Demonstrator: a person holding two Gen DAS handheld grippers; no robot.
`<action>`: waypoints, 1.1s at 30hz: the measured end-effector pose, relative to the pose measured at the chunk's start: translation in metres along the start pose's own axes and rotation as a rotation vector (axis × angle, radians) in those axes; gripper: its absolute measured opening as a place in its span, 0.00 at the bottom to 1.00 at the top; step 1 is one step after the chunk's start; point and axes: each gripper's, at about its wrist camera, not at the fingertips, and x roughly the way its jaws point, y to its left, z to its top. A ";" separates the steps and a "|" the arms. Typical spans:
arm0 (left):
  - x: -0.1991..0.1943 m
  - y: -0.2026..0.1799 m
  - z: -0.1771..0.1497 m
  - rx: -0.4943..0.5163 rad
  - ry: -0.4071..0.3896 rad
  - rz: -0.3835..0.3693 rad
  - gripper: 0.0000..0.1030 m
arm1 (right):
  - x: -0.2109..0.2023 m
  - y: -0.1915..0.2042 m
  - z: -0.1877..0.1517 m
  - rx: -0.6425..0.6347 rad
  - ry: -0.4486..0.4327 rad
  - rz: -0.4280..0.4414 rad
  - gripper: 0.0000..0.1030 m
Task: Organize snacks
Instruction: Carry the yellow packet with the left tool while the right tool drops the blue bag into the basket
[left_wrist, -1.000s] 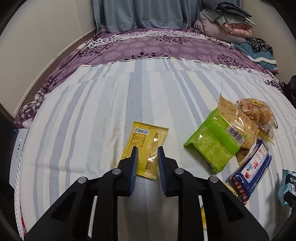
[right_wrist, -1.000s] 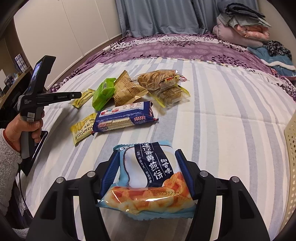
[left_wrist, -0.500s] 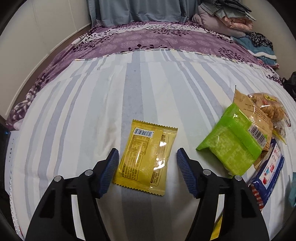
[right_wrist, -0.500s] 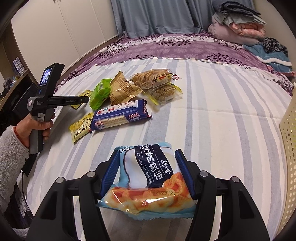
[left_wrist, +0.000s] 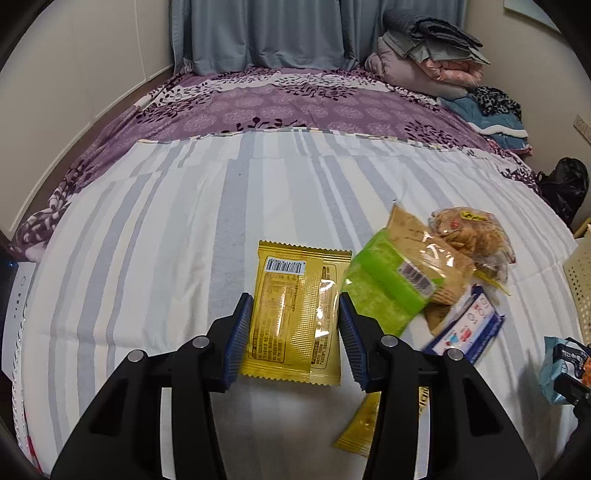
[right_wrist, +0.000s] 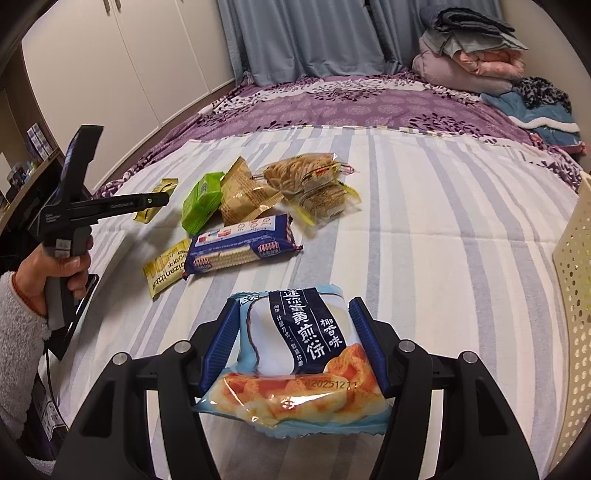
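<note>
In the left wrist view my left gripper (left_wrist: 294, 334) is open, its jaws on either side of a yellow snack packet (left_wrist: 295, 310) that lies flat on the striped bed sheet (left_wrist: 147, 240). In the right wrist view my right gripper (right_wrist: 294, 341) is shut on a light blue cracker bag (right_wrist: 295, 354) and holds it above the sheet. The left gripper also shows in the right wrist view (right_wrist: 159, 201), above the yellow packet (right_wrist: 155, 199).
A pile of snacks lies on the sheet: a green pack (right_wrist: 201, 203), a tan pack (right_wrist: 245, 197), two clear biscuit bags (right_wrist: 306, 173), a blue wafer pack (right_wrist: 240, 245) and a second yellow packet (right_wrist: 166, 267). A cream perforated basket (right_wrist: 576, 295) stands at the right.
My left gripper opened from nearly shut, moved forward and now straddles the yellow packet. The right gripper kept hold of the blue bag and shifted slightly.
</note>
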 end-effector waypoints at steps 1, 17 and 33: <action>-0.007 -0.005 0.001 0.004 -0.008 -0.004 0.46 | -0.004 -0.002 0.000 0.005 -0.009 0.000 0.59; -0.077 -0.115 0.005 0.134 -0.088 -0.149 0.46 | -0.093 -0.062 -0.004 0.128 -0.211 -0.075 0.59; -0.105 -0.225 0.002 0.289 -0.098 -0.287 0.47 | -0.183 -0.172 -0.046 0.364 -0.395 -0.346 0.59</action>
